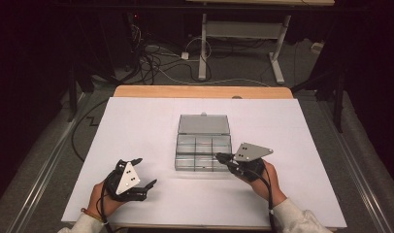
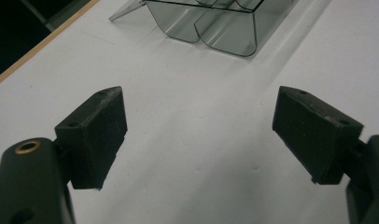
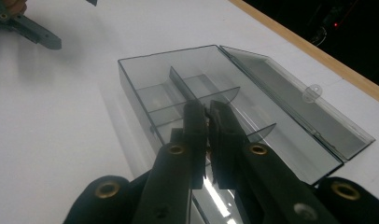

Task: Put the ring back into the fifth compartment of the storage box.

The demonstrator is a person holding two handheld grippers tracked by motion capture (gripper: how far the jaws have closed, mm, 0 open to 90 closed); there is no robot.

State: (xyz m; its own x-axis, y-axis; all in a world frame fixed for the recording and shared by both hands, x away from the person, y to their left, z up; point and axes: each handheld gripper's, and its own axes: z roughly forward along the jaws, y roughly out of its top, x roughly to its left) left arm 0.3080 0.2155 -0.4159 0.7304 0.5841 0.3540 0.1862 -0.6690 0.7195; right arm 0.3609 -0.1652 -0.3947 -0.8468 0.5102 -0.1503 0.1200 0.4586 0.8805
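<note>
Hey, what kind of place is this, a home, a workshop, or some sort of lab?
Most likely a lab or recording setup, not a home. A white-covered table stands in a dark room, loose cables lie on the floor behind it, and a person works with the left tongs and right tongs over a clear compartment box.

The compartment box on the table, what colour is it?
Clear, smoke-grey plastic: the compartment box shows best in the right gripper view.

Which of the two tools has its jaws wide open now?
The left tool, away from the box. The right tool, at the box, has its jaws closed.
</note>
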